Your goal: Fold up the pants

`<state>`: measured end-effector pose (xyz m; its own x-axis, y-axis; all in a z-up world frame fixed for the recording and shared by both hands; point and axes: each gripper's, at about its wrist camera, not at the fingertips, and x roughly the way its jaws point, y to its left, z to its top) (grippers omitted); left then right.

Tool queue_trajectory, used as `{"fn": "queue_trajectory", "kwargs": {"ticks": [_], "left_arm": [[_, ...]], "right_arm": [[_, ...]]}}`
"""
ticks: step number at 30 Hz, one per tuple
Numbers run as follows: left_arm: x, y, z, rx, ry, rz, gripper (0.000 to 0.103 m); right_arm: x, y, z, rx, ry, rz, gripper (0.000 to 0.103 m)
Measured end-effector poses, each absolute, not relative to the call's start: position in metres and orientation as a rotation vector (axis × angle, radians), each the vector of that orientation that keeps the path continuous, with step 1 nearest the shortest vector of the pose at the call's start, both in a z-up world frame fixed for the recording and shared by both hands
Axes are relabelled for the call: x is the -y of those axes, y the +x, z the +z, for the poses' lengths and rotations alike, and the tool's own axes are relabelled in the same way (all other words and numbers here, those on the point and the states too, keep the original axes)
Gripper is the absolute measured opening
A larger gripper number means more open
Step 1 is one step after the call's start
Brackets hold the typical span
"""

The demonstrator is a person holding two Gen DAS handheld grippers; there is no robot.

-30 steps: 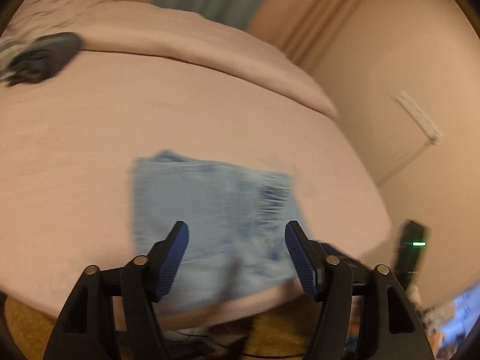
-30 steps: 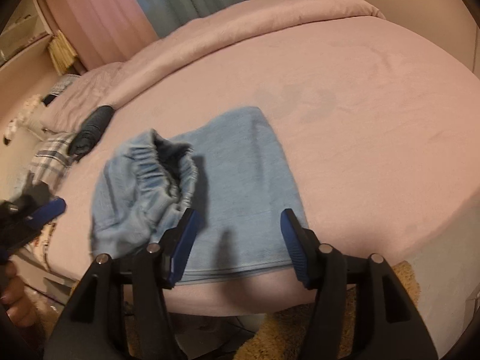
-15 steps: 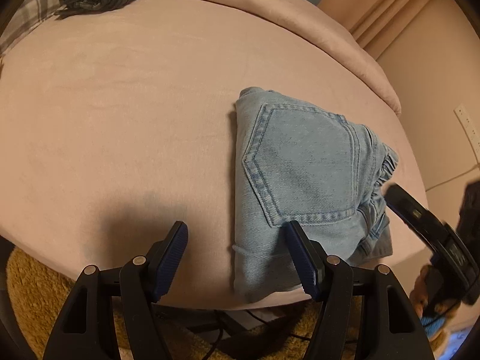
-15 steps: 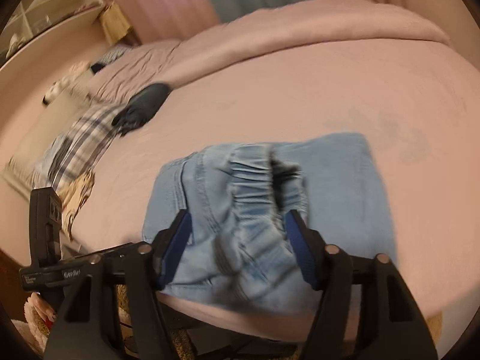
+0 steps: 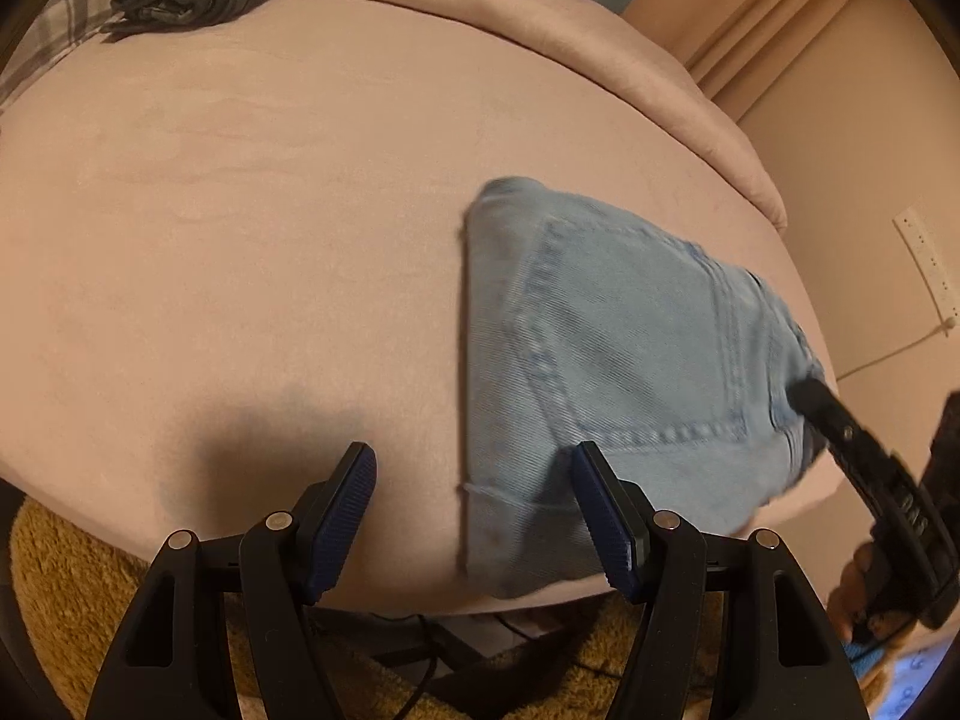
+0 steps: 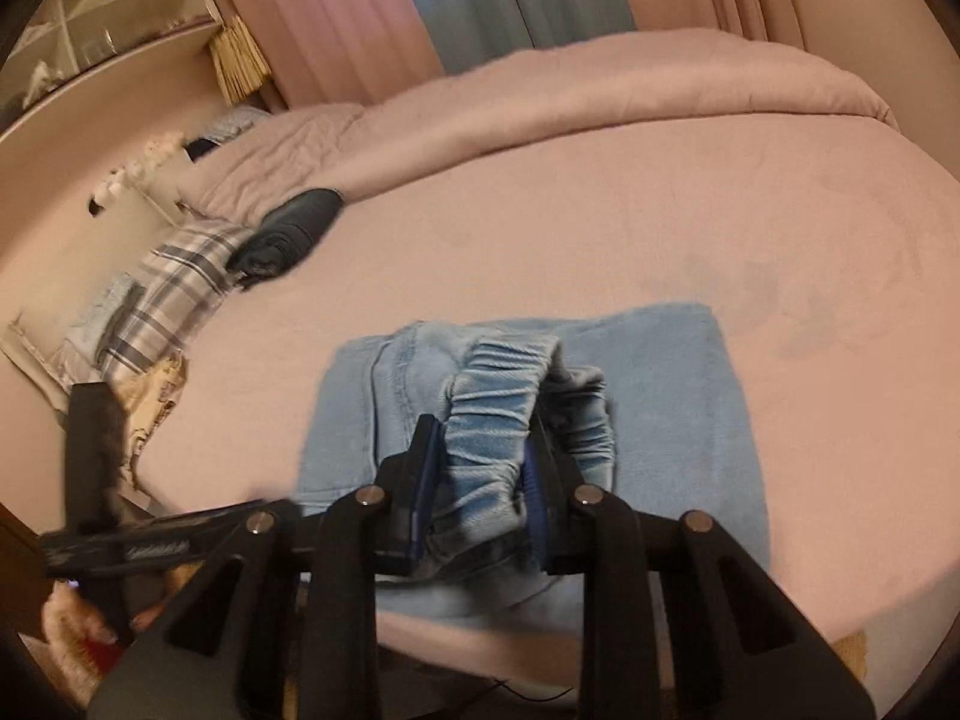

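- The pants [image 5: 624,360], light blue denim and folded into a compact bundle, lie on the pink bed [image 5: 240,240] close to its near edge, back pocket facing up in the left wrist view
- The right tool [image 6: 480,474] has just been closing its jaws and now pinches the gathered elastic waistband [image 6: 498,396], which stands bunched up between the blue pads
- The left tool [image 5: 474,516] hovers with its jaws apart and nothing between them; its right finger sits over the near left part of the pants, its left finger over bare bedcover
- A dark folded garment [image 6: 288,234] rests well apart from the pants, towards the far side of the bed, beside a plaid cloth [image 6: 174,288]
- Brown shaggy rug [image 5: 60,570] shows below the bed edge
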<state>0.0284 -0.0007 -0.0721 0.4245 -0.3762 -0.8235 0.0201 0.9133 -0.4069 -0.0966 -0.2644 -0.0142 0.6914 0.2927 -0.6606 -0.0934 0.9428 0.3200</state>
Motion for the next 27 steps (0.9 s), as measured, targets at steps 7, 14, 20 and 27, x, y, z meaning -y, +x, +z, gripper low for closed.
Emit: {"fn": "queue_trajectory", "kwargs": {"ticks": [7,14,20,27], "left_arm": [[0.008,0.032,-0.088,-1.143,-0.316,-0.213,0.068],[0.018,0.028,-0.089,-1.12,-0.243,-0.191,0.068],[0.02,0.028,-0.089,-1.112,-0.23,-0.188,0.068],[0.021,0.027,-0.087,-1.104,-0.237,-0.202,0.068]], "right_arm": [[0.271,-0.081,-0.072,-0.919,0.214,0.108,0.03],[0.289,-0.077,-0.054,-0.932,0.248,0.09,0.073],[0.303,-0.056,-0.071,-0.98,0.416,0.218,0.073],[0.295,-0.058,-0.079,-0.947,0.465,0.287,0.049]]}}
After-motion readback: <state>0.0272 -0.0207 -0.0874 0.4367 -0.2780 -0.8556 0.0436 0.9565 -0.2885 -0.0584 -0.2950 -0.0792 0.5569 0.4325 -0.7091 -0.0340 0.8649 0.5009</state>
